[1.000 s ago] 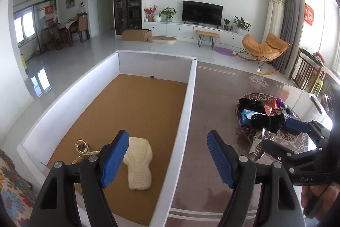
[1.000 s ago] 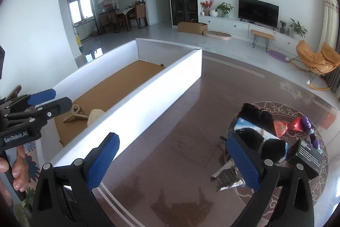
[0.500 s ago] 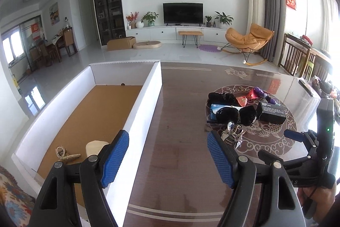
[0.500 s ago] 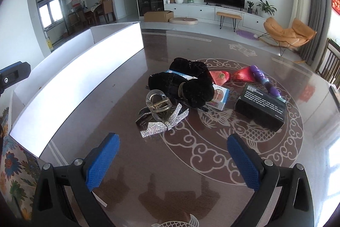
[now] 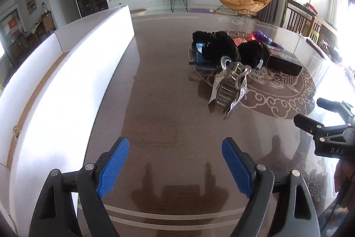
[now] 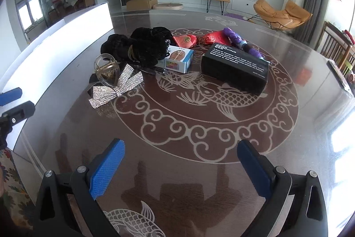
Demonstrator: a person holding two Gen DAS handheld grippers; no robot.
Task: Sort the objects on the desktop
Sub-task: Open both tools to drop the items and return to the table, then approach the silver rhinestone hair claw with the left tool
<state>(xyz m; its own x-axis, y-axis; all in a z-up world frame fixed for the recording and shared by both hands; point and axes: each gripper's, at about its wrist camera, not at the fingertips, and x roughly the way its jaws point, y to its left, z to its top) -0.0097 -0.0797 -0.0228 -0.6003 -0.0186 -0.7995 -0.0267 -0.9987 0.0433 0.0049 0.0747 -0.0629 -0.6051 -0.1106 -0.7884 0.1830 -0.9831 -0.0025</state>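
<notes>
Both empty — left gripper (image 5: pixel 175 167) & right gripper (image 6: pixel 180 169) fingers wide, picking next item. Rhinestone bow (image 6: pixel 116 87) ahead-left of right fingers; reach fwd, close on it.

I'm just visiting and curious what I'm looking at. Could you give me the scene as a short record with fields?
Surface: glossy brown table with fish pattern
Left gripper: open, empty, above bare table
Right gripper: open, empty
Pile: sparkly bow, clear hair claw, black fluffy items, small blue-white box, black box, red pouch, purple item
Container: white-walled box, left of pile
</notes>
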